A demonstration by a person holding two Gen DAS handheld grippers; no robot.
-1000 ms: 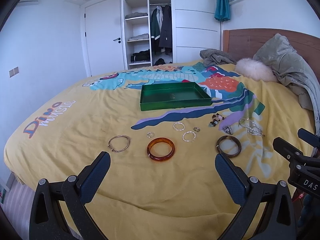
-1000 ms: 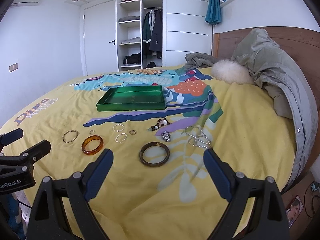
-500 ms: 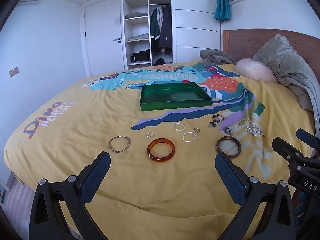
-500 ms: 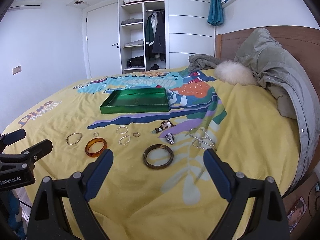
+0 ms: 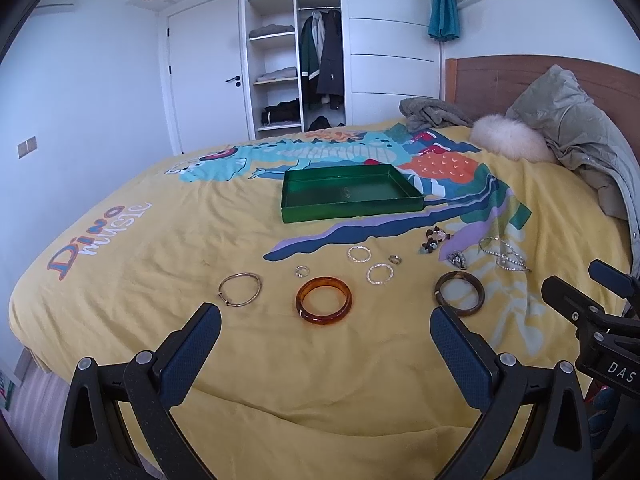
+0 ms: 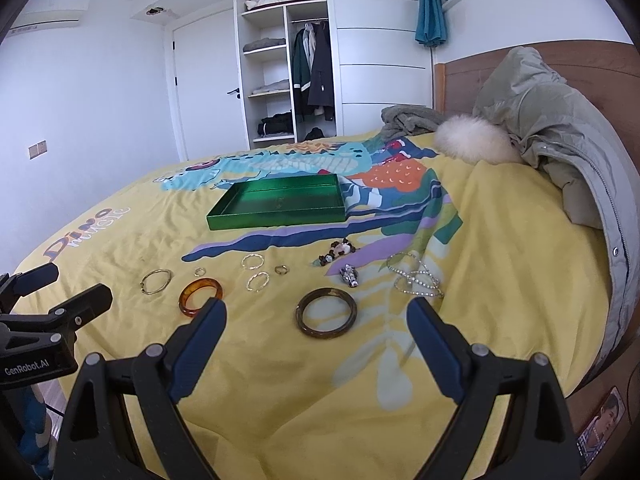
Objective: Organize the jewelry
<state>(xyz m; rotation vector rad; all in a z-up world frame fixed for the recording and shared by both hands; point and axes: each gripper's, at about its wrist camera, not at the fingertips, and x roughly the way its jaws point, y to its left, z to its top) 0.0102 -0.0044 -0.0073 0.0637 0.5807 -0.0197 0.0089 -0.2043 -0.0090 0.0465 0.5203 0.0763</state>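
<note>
Jewelry lies spread on a yellow bedspread in front of an empty green tray (image 5: 352,209) (image 6: 276,216). An amber bangle (image 5: 323,300) (image 6: 200,297), a dark brown bangle (image 5: 459,293) (image 6: 326,312), a thin metal bracelet (image 5: 240,289) (image 6: 156,281), small rings, two silver hoops, a beaded piece (image 5: 434,239) (image 6: 337,251) and a rhinestone chain (image 5: 503,254) (image 6: 416,279) are there. My left gripper (image 5: 325,326) hovers open just short of the amber bangle. My right gripper (image 6: 316,322) is open above the brown bangle. Neither holds anything.
A grey-green jacket (image 5: 580,128) and a fluffy cream pompom (image 5: 508,140) lie by the wooden headboard at the right. A grey cloth (image 5: 432,114) sits at the bed's far edge. An open wardrobe (image 5: 296,60) and a door stand behind.
The right gripper has shifted a little forward and left, so the brown bangle sits more centred between its fingers. The left gripper has hardly moved. Nothing was picked up.
</note>
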